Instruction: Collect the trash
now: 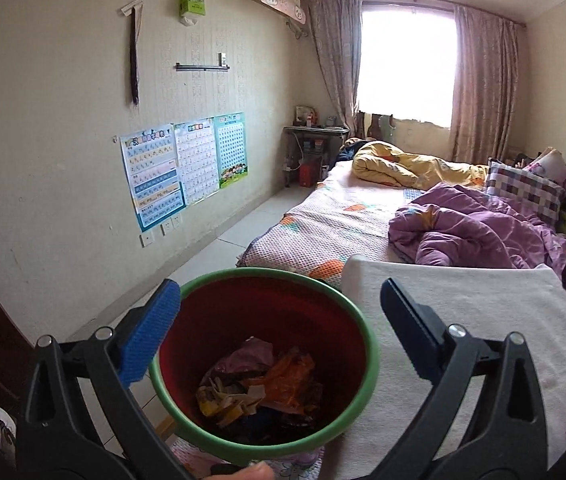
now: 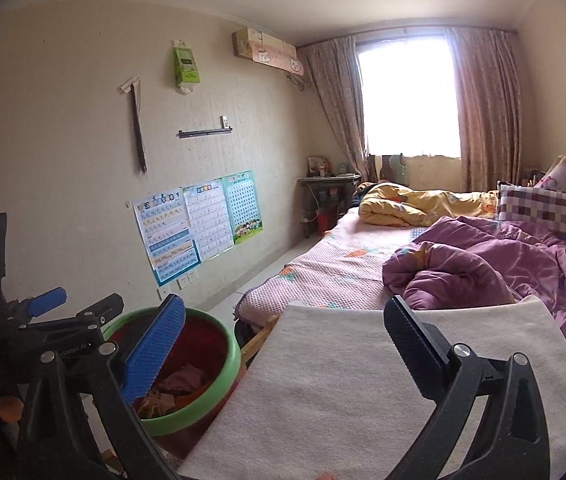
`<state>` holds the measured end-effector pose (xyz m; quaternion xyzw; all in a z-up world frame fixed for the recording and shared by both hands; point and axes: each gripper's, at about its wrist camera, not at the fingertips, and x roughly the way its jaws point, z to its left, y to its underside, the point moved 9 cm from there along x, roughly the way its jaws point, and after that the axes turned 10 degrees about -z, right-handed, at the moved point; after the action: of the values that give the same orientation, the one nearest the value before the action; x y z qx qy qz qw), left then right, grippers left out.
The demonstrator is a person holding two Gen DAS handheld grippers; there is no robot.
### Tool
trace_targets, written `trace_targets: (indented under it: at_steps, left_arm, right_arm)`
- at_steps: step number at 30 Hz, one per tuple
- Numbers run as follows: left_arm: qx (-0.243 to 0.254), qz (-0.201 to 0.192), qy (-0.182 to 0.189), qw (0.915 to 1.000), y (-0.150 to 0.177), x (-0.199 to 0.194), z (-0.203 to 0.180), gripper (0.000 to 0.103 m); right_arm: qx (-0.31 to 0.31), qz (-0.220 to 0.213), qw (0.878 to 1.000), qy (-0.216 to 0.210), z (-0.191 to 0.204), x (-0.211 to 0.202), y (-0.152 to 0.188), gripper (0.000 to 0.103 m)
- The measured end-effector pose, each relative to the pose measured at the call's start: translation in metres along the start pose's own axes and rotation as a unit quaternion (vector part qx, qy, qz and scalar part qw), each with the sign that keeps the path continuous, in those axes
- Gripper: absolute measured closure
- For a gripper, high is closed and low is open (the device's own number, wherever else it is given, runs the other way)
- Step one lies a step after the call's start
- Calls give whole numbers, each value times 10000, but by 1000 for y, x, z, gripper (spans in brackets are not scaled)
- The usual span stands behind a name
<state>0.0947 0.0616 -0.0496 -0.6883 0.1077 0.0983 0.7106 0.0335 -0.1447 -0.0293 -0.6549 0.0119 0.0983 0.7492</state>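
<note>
A red bin with a green rim (image 1: 365, 334) sits right under my left gripper (image 1: 279, 344), which is open and empty with its jaws wide either side of the bin mouth. Crumpled wrappers and orange and pink trash (image 1: 267, 384) lie at the bin's bottom. In the right wrist view the same bin (image 2: 225, 368) stands at the lower left, beside the bed. My right gripper (image 2: 283, 354) is open and empty above a white towel-covered board (image 2: 323, 392). The left gripper's body (image 2: 63, 332) shows at the left, by the bin.
A bed (image 1: 339, 216) with a purple quilt (image 1: 471, 232), a yellow quilt (image 1: 399, 166) and a checked pillow (image 1: 523, 188) fills the right. The white towel board (image 1: 479, 320) lies next to the bin. Posters (image 1: 183, 164) hang on the left wall, tiled floor (image 1: 219, 256) below.
</note>
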Motion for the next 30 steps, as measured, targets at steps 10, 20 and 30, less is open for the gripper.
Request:
trace_targets:
  at_steps: [10, 20, 30]
  left_arm:
    - [-76, 112, 150, 9998, 4, -22, -68, 5]
    - [-261, 152, -55, 9995, 12, -47, -107, 5]
    - [-302, 204, -53, 9993, 16, -56, -138, 5]
  right_arm:
    - [-27, 202, 9998, -40, -55, -24, 16, 6]
    - [-94, 347, 9986, -376, -95, -45, 23, 6]
    - [-57, 484, 9977, -464, -124, -54, 31, 6]
